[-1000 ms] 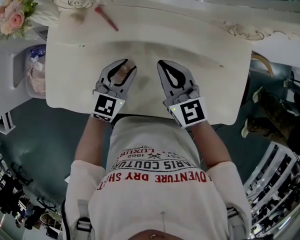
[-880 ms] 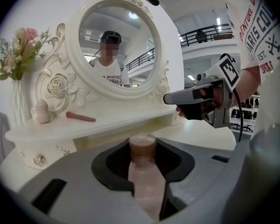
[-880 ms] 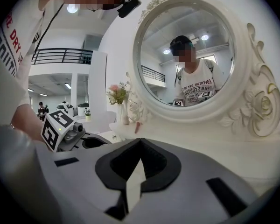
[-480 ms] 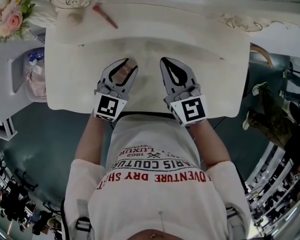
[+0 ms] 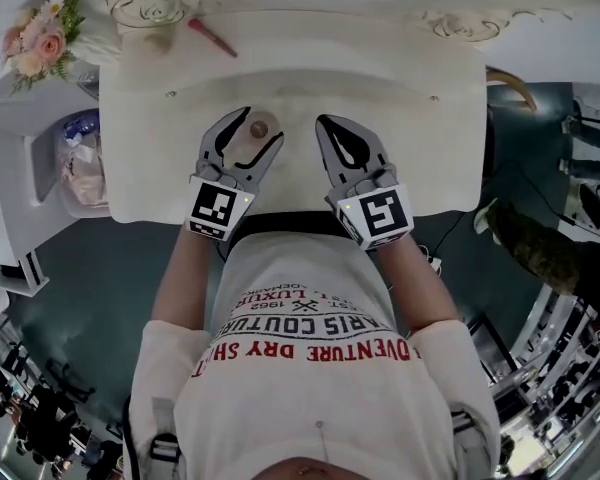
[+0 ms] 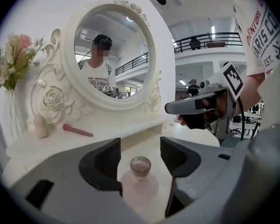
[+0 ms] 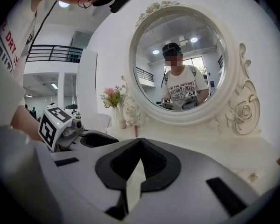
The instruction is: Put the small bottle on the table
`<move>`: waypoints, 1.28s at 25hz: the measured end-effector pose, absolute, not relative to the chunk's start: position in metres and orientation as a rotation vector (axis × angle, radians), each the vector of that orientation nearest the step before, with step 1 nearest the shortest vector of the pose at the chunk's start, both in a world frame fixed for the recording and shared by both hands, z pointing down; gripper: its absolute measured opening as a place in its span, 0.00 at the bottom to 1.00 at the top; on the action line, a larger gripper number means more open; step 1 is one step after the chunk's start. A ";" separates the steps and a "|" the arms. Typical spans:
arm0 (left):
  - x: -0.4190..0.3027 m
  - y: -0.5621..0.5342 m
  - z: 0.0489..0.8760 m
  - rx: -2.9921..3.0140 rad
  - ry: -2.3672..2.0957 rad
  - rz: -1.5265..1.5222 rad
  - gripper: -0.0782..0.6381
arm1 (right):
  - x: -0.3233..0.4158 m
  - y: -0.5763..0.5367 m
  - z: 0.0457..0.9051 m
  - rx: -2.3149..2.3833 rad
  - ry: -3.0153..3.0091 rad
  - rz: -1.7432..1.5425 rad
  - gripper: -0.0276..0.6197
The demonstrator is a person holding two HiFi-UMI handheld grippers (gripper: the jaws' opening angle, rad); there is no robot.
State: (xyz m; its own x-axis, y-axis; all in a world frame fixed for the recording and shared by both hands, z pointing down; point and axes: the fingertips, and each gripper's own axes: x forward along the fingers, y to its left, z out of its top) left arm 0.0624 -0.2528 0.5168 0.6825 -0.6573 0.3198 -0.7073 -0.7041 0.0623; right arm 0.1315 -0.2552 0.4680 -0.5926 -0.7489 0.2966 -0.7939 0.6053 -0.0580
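Note:
The small clear pinkish bottle [image 5: 248,144] with a brown cap stands upright on the white dressing table [image 5: 410,98]. My left gripper [image 5: 261,125] is around it and its jaws are opening. In the left gripper view the bottle [image 6: 139,183] stands between the dark pads [image 6: 105,160], with gaps on both sides. My right gripper [image 5: 326,125] rests just right of it on the table, shut with nothing in it. The right gripper view shows that gripper [image 7: 140,143] with its jaws meeting at the tips.
A pink brush [image 5: 212,38] and a beige sponge [image 5: 160,38] lie at the table's back, under the round mirror [image 6: 114,55]. A vase of flowers [image 5: 38,40] stands at the far left. A side shelf with a bag [image 5: 80,158] is left of the table.
The left jaws have spread apart from the bottle, which now stands free with its cap showing. Both grippers stay in much the same place.

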 end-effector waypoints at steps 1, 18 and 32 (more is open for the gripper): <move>0.061 -0.250 0.507 2.722 -1.105 0.403 0.46 | 0.131 -0.252 0.464 1.272 -2.587 0.266 0.04; 0.019 -0.222 0.384 2.817 -1.269 0.286 0.12 | 0.134 -0.223 0.384 1.390 -2.643 0.136 0.04; -0.007 -0.211 0.351 2.864 -1.360 0.295 0.12 | 0.124 -0.212 0.359 1.381 -2.687 0.044 0.04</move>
